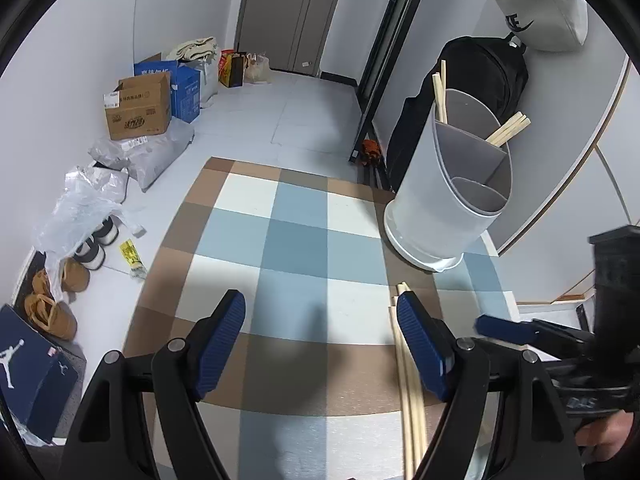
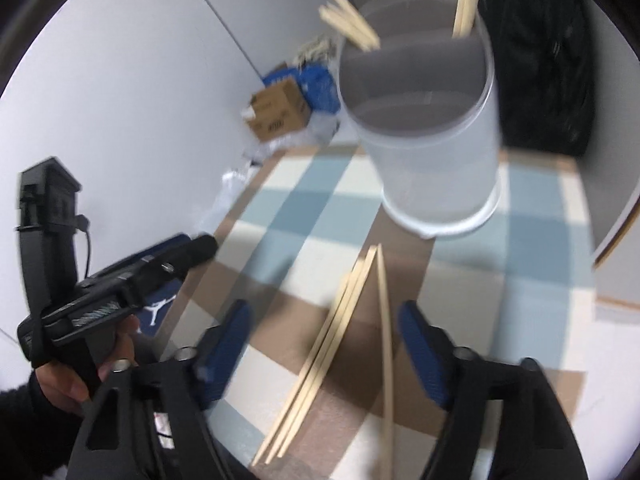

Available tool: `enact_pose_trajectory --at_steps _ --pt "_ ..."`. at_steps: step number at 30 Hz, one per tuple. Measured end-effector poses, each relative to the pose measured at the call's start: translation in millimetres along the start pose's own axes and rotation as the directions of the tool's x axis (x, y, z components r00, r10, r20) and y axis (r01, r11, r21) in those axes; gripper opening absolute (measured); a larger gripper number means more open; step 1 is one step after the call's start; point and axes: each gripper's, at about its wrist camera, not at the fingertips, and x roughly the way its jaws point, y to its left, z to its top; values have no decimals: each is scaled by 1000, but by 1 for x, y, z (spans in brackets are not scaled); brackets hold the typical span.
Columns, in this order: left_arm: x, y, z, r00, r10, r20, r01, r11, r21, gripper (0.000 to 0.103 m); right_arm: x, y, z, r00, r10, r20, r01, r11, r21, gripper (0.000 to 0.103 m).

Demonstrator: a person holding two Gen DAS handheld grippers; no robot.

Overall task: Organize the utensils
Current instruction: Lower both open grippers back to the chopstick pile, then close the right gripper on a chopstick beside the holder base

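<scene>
A grey divided utensil holder (image 1: 448, 184) stands at the far right of the checked table (image 1: 280, 240), with wooden chopsticks (image 1: 508, 128) in its back compartments. Several loose chopsticks (image 1: 408, 380) lie on the table beside my left gripper's right finger. My left gripper (image 1: 320, 344) is open and empty above the table. In the right wrist view the holder (image 2: 432, 152) is ahead, and loose chopsticks (image 2: 332, 340) lie between the open fingers of my right gripper (image 2: 324, 340). The right gripper also shows in the left wrist view (image 1: 504, 328).
Cardboard boxes (image 1: 140, 108), plastic bags (image 1: 92, 196) and shoes (image 1: 52, 312) sit on the floor to the left. A black backpack (image 1: 480, 80) hangs behind the holder. A white wall panel (image 1: 580, 160) is at the right.
</scene>
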Motion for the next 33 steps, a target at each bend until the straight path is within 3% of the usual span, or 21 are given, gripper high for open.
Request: enact_pose_trajectory --at_steps 2,3,8,13,17,26,29,33 --pt "1 4 -2 1000 -2 3 2 1000 6 74 11 1 2 1000 10 -22 -10 1000 3 57" --pt "1 6 -2 1000 -13 -2 13 1000 0 74 16 1 4 999 9 -31 -8 1000 4 50" --pt "11 19 -2 998 -39 -52 36 998 -46 74 41 0 14 997 14 -77 -11 999 38 38" --pt "13 28 0 995 -67 -74 59 993 -98 74 53 -13 25 995 -46 -93 57 991 123 29" --pt "13 30 1 995 -66 -74 58 992 -109 74 62 -17 30 986 -111 -126 128 982 137 14" --pt "9 34 2 994 -89 -68 78 987 -142 74 79 -16 44 975 -172 -138 192 970 148 12" --pt "10 34 3 993 -93 -69 82 986 -147 74 82 -17 50 966 -211 -150 233 962 146 5" --pt "10 36 4 994 -88 -68 77 986 -151 74 86 -8 51 952 -260 -159 278 955 107 4"
